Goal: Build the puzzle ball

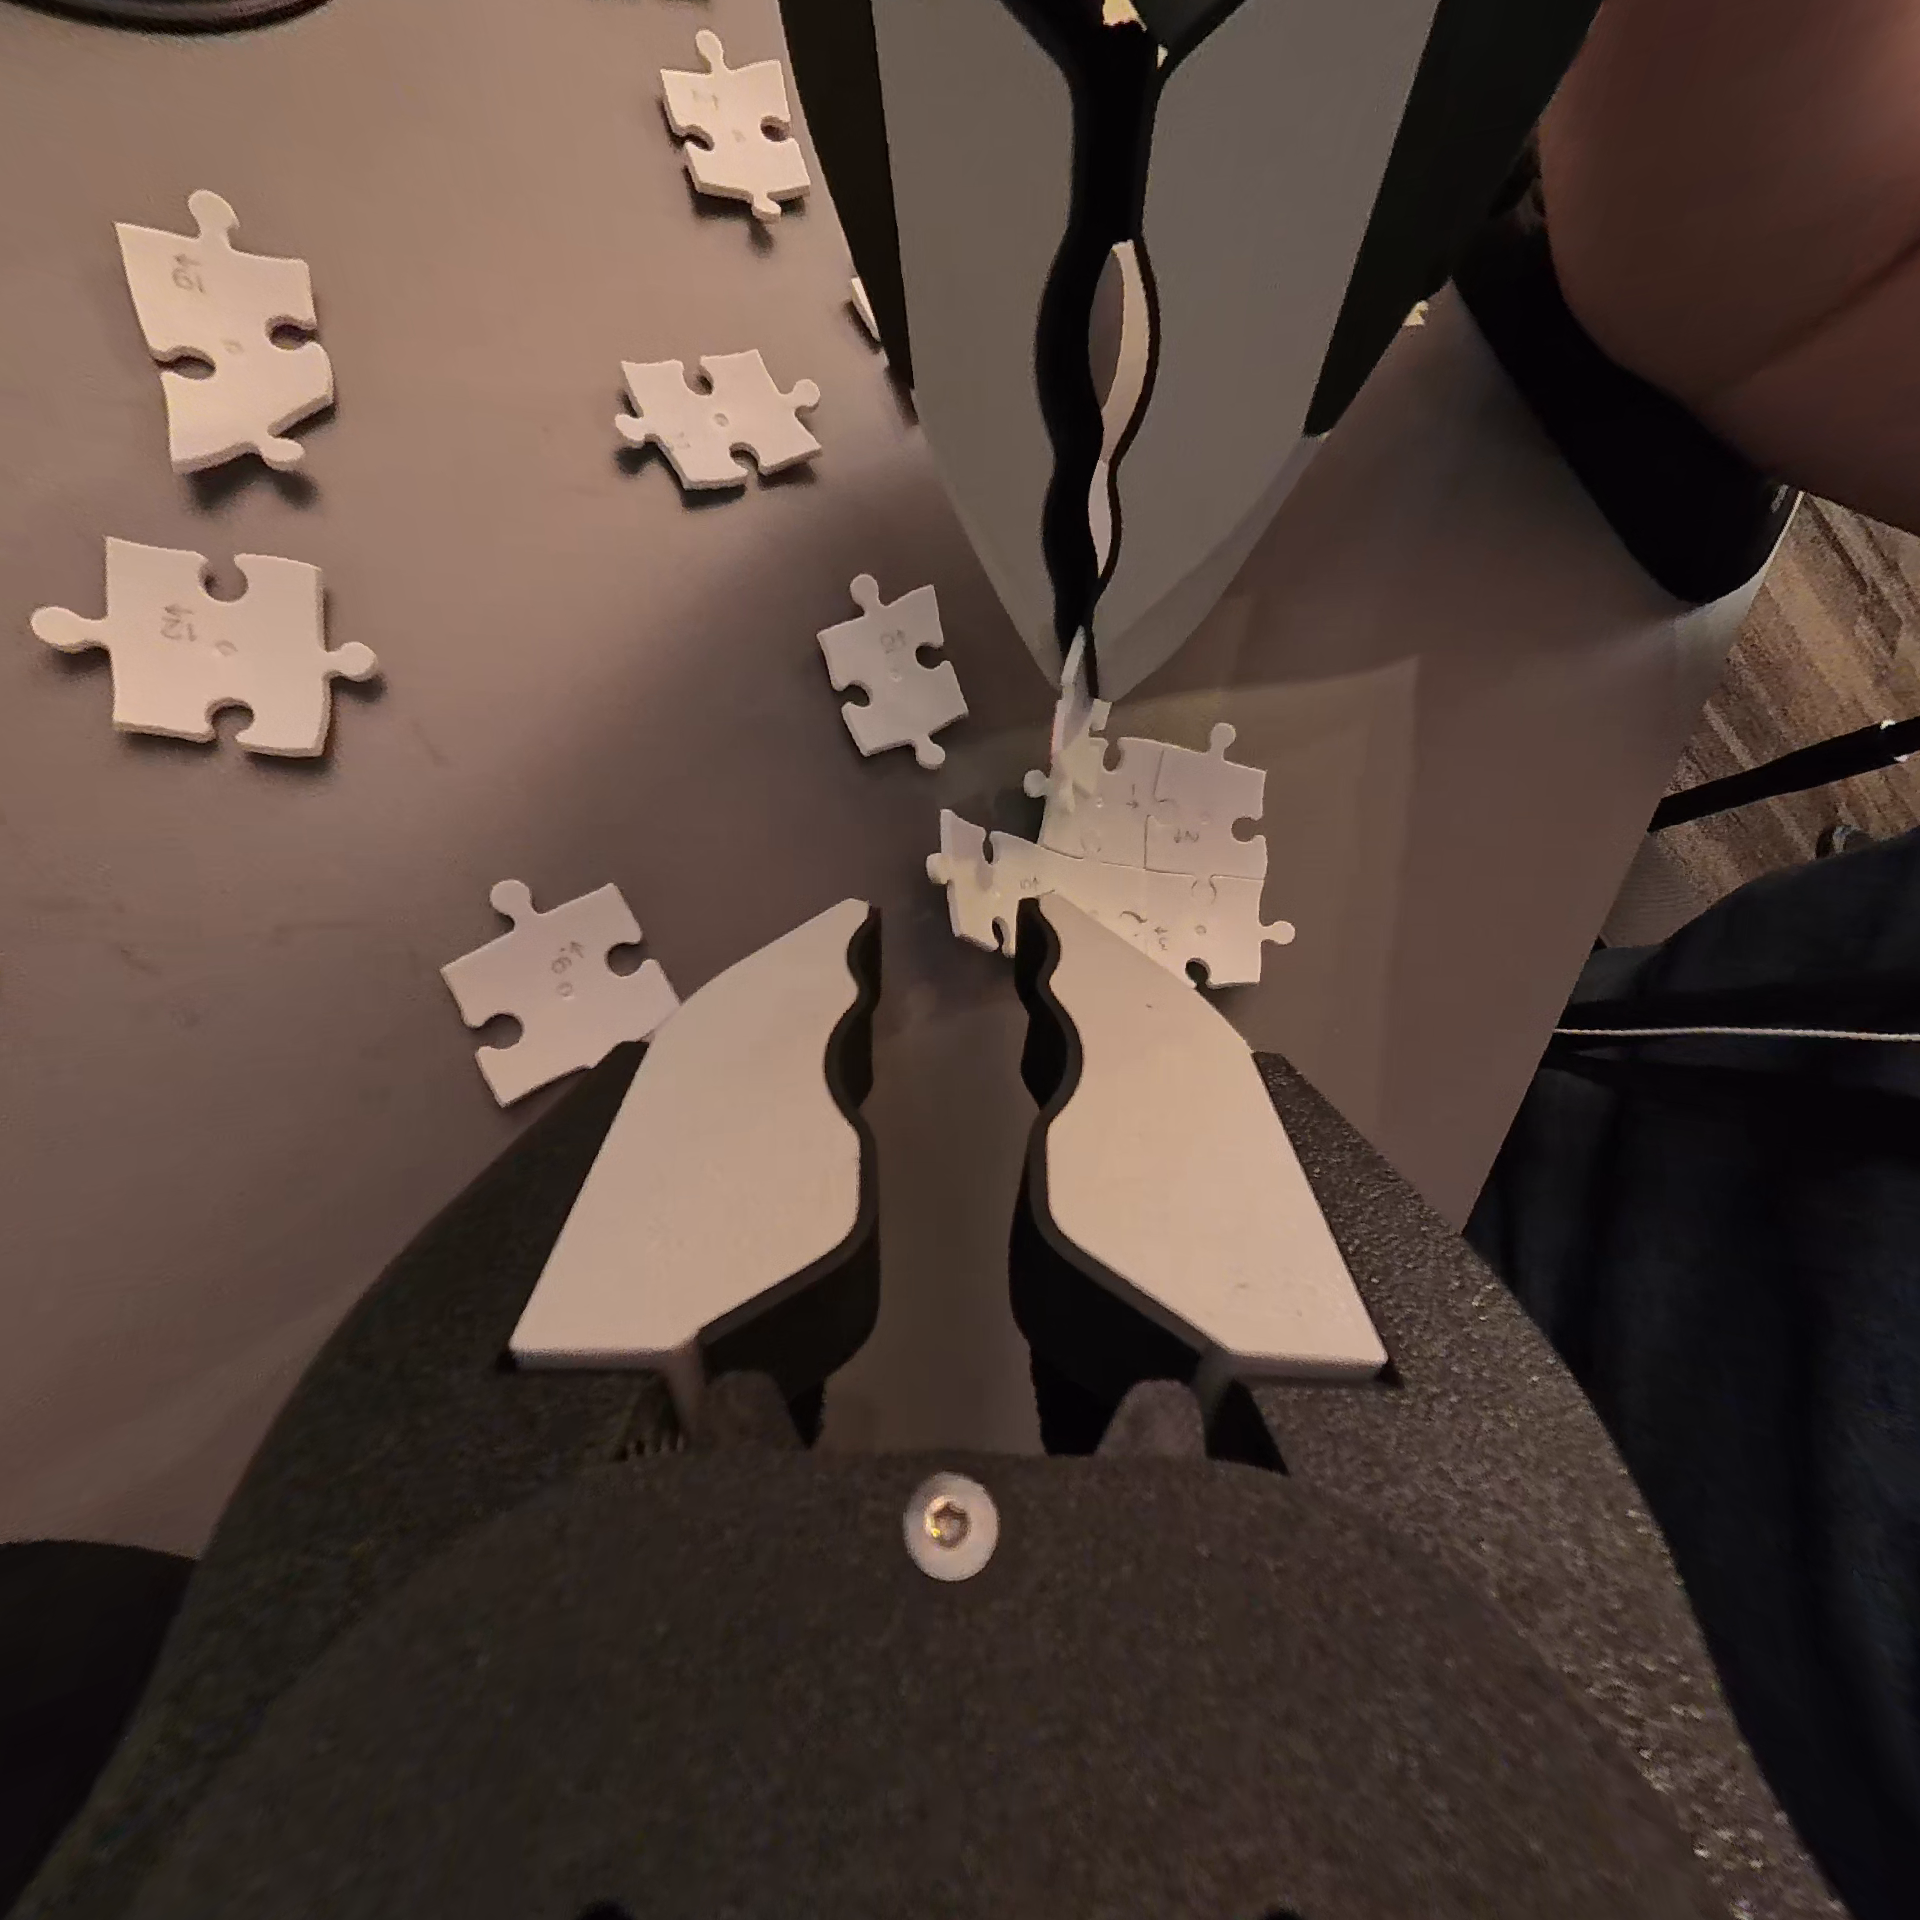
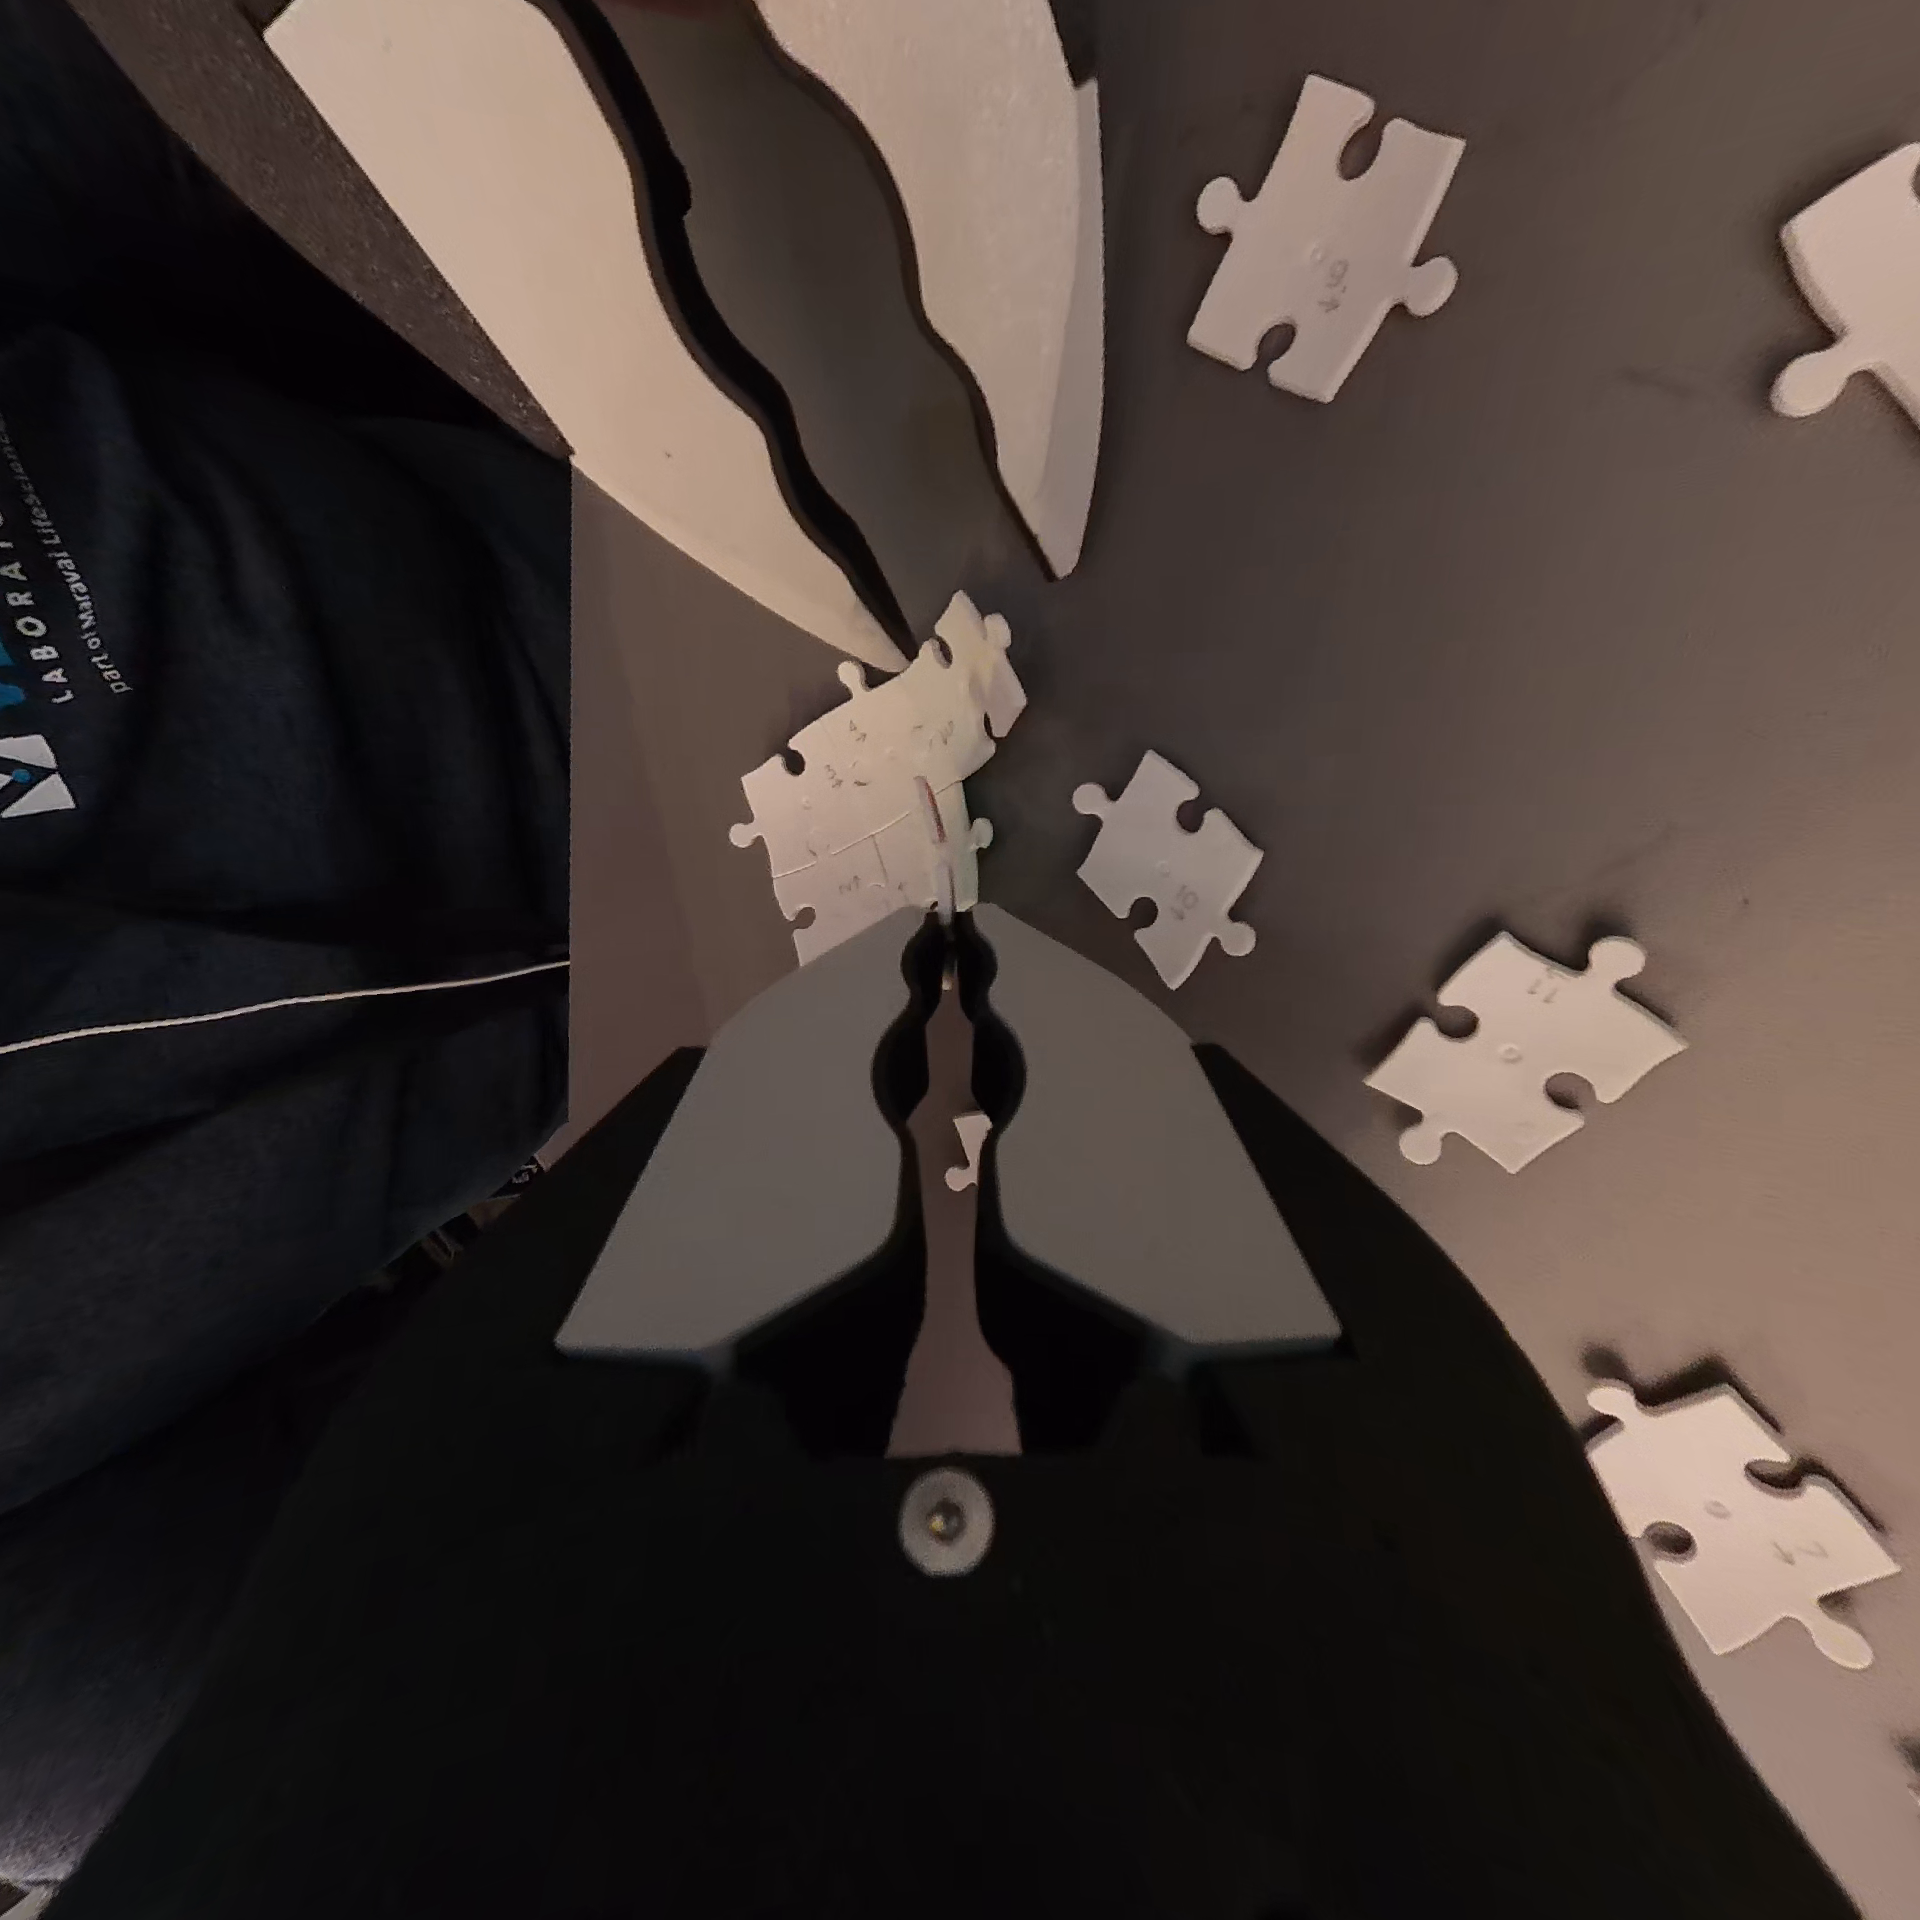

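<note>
A partly joined cluster of white puzzle pieces (image 1: 1164, 842) lies on the grey table (image 1: 416, 831) near its edge. It also shows in the right wrist view (image 2: 852, 821). My right gripper (image 2: 948, 920) is shut on a single white piece (image 1: 1075, 727). It holds the piece upright on its edge against the far left side of the cluster. My left gripper (image 1: 948, 914) is open and empty. Its right fingertip (image 1: 1034, 925) rests on the near corner of the cluster. In the left wrist view, the right gripper (image 1: 1081, 639) comes down from the top.
Several loose white pieces lie flat around the cluster, such as one close by (image 1: 894, 670), one beside my left finger (image 1: 556, 987) and others farther left (image 1: 213, 644). The table edge and a person's dark clothing (image 2: 260, 831) are on the cluster's other side. My hands' fingertips stand some 5 centimetres from each other.
</note>
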`<state>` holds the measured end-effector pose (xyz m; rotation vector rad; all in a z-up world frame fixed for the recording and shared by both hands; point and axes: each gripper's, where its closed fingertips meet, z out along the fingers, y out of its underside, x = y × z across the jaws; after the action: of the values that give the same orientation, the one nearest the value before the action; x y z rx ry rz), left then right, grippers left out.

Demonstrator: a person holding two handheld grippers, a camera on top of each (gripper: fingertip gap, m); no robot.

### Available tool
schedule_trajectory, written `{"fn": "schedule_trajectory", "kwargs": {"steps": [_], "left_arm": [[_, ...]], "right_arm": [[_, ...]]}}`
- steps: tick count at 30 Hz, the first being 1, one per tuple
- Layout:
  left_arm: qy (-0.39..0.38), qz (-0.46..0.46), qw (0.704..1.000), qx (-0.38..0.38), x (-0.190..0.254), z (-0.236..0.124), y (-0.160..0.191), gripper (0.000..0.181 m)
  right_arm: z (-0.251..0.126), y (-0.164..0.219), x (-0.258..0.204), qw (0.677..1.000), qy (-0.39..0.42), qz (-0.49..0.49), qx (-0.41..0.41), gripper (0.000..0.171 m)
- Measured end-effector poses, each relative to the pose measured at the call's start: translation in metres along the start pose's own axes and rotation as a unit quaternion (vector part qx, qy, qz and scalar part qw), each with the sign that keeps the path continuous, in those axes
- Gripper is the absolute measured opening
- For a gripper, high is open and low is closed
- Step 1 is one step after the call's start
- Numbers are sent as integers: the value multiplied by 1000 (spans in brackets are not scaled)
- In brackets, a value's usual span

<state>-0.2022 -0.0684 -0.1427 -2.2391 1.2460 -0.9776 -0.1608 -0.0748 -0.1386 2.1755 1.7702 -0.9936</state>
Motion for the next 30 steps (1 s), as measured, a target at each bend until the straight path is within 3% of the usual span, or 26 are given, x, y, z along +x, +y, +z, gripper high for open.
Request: {"fn": "schedule_trajectory", "kwargs": {"steps": [30], "left_arm": [[28,-22,999,-19,-1,6,0,6]], "right_arm": [[3,2,2,1000,-2,-7,4,3]]}}
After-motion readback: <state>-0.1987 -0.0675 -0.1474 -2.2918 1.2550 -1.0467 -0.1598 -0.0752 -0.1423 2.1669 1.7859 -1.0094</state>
